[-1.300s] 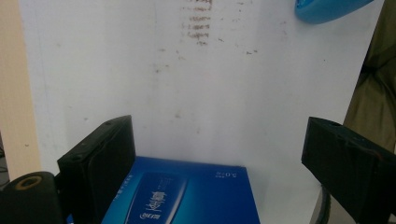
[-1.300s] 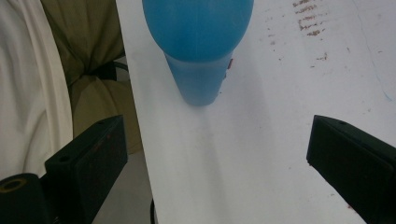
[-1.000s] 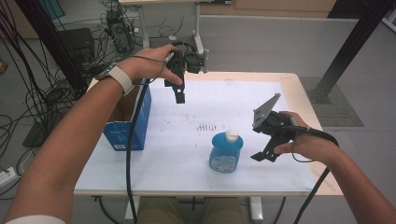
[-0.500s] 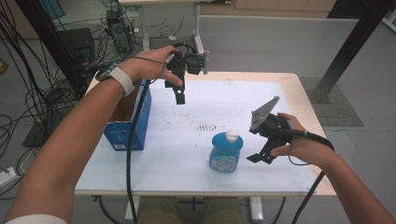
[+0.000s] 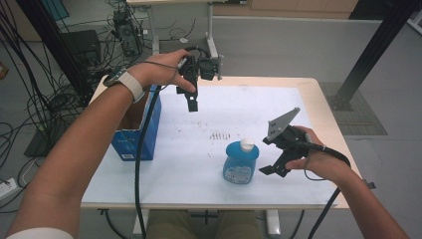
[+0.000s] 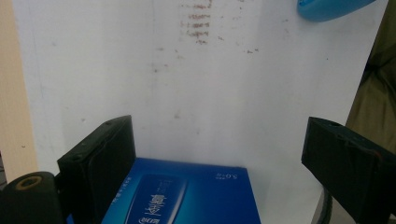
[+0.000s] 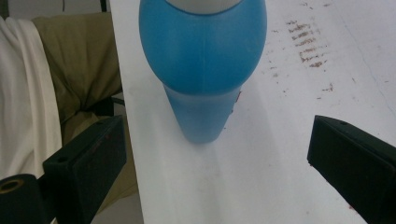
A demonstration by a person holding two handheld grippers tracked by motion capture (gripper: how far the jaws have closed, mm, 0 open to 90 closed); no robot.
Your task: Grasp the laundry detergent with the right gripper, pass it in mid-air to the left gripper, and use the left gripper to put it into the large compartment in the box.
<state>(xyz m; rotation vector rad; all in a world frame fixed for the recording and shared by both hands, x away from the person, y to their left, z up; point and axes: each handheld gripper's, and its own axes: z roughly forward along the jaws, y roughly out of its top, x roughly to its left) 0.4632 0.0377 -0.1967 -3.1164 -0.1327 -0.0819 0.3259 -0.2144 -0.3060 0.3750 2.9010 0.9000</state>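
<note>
White stained tabletop (image 5: 209,164), blue bottle (image 5: 240,162), blue box (image 5: 134,134), both claws released, cabled grey floor (image 5: 278,45)

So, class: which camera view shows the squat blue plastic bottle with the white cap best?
The high view: the whole squat blue plastic bottle stands upright. The right gripper view crops its cap; the left gripper view catches an edge.

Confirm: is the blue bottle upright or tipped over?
Upright. The blue bottle stands on its base on the table, white cap on top.
</note>
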